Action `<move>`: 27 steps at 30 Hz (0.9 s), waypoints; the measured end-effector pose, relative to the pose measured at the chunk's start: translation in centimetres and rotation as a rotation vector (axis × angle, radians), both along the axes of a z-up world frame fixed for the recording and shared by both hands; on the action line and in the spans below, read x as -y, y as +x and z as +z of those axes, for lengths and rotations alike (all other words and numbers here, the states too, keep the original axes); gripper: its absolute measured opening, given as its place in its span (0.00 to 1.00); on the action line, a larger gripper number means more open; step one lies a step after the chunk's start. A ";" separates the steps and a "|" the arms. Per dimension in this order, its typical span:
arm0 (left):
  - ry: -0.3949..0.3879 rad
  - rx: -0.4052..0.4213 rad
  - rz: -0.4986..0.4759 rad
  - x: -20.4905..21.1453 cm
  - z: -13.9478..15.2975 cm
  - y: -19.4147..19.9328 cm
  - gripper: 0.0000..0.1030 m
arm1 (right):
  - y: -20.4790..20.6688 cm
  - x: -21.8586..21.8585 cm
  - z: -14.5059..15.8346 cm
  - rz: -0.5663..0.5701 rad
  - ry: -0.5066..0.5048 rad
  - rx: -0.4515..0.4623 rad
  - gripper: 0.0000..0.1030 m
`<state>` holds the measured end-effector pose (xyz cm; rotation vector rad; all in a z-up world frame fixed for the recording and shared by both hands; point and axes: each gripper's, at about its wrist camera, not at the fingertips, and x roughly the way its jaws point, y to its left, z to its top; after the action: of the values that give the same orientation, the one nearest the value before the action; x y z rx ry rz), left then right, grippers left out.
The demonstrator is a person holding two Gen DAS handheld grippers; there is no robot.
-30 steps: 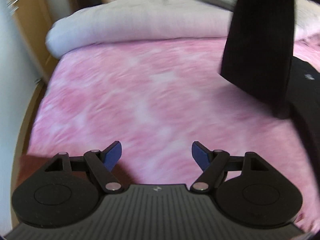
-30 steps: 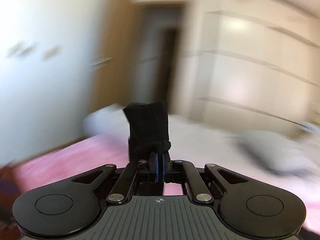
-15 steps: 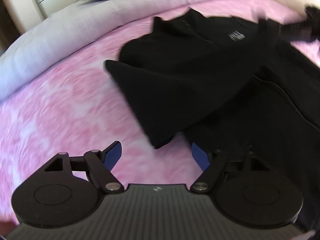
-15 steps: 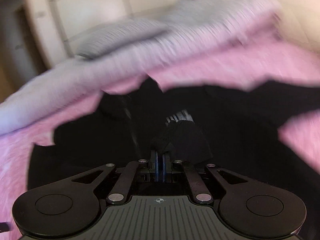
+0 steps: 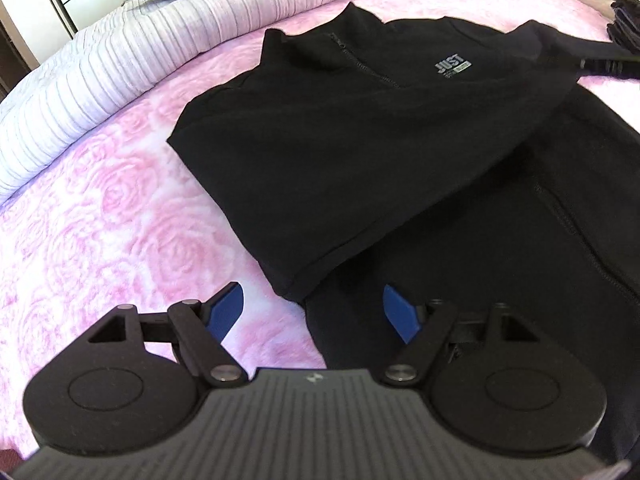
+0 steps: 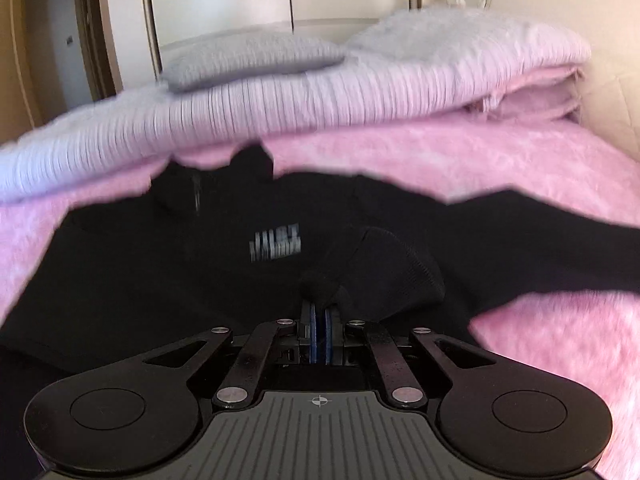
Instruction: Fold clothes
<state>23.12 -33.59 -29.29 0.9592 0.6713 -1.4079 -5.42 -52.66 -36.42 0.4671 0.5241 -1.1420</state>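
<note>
Now the bed [image 5: 100,208], under its pink rose-patterned cover, carries the black jacket [image 5: 360,152] spread front-up across its middle, collar toward the rolled pale duvet [image 5: 80,76] and the grey pillow [image 6: 248,60] beyond; a second ago the left wrist view showed mostly bare cover with the jacket's sleeve [image 5: 280,184] hanging in the air at the edge of the frame, and half a second ago that sleeve was mid-swing; it now lies flat and diagonal over the chest, its cuff end near the lower left edge of the body, just ahead of the left gripper [image 5: 312,312]. So one sleeve has been brought in over the torso, which I judge to be an inward fold of the kind the task wants. The other sleeve [image 6: 560,240] runs out to the side across the pink cover in the right wrist view. The small grey logo [image 5: 454,68] on the chest stays uncovered above the folded sleeve. The right gripper [image 6: 319,320] has come down from pointing at the wall and wardrobe to hovering low over the jacket; its blue pads are pressed together on a bunch of ribbed black fabric [image 6: 384,264], probably a cuff or hem, though motion blur leaves that unsure. The left gripper's blue fingers [image 5: 224,312] stand wide apart and hold nothing, as they did before.
</note>
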 end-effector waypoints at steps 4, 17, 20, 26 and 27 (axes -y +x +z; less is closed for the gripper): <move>0.011 -0.025 -0.020 0.4 -1.2 -0.1 0.72 | -1.1 0.0 -1.2 -0.043 0.047 0.017 0.03; -0.035 -0.080 -0.126 3.2 -0.1 -3.1 0.72 | -6.5 0.9 -2.6 -0.351 0.333 0.182 0.20; -0.052 -0.083 -0.161 4.3 0.8 -5.1 0.72 | -9.2 1.0 -1.2 -0.404 0.310 0.188 0.21; -0.026 -0.056 -0.182 7.4 1.5 -10.2 0.72 | -18.7 4.5 1.4 -0.474 0.221 0.167 0.43; -0.015 -0.048 -0.177 7.9 1.4 -11.1 0.72 | -21.2 5.8 1.4 -0.510 0.207 0.182 0.45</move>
<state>11.99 -41.48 -27.85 0.9950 0.6220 -1.5941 -26.57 -58.43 -34.98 0.9116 0.3728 -1.5188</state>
